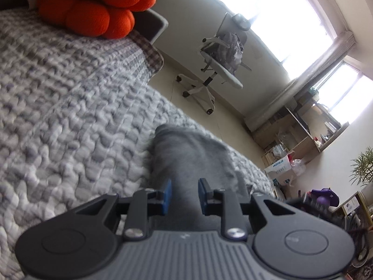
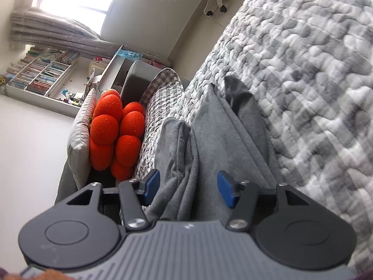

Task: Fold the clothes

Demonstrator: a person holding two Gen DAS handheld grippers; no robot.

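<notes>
Home bedroom: bed under grey-white quilted bedspread (image 1: 70, 107), orange bobbled plush cushion (image 2: 116, 130), white swivel desk chair (image 1: 216, 60), book-filled white shelf unit (image 2: 44, 74), curtained window (image 1: 275, 11).

Left claw (image 1: 184, 196) narrowly parted; right claw (image 2: 188, 190) spread wider, both tilted.

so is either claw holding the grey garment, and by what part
Left claw grips the grey garment by a bunched edge. Right claw is open around its folds, holding nothing.

The white cardboard box (image 1: 279, 166) at about four o'clock bears blue print. It is perhaps lettering, too small to read. No other text is legible.
</notes>
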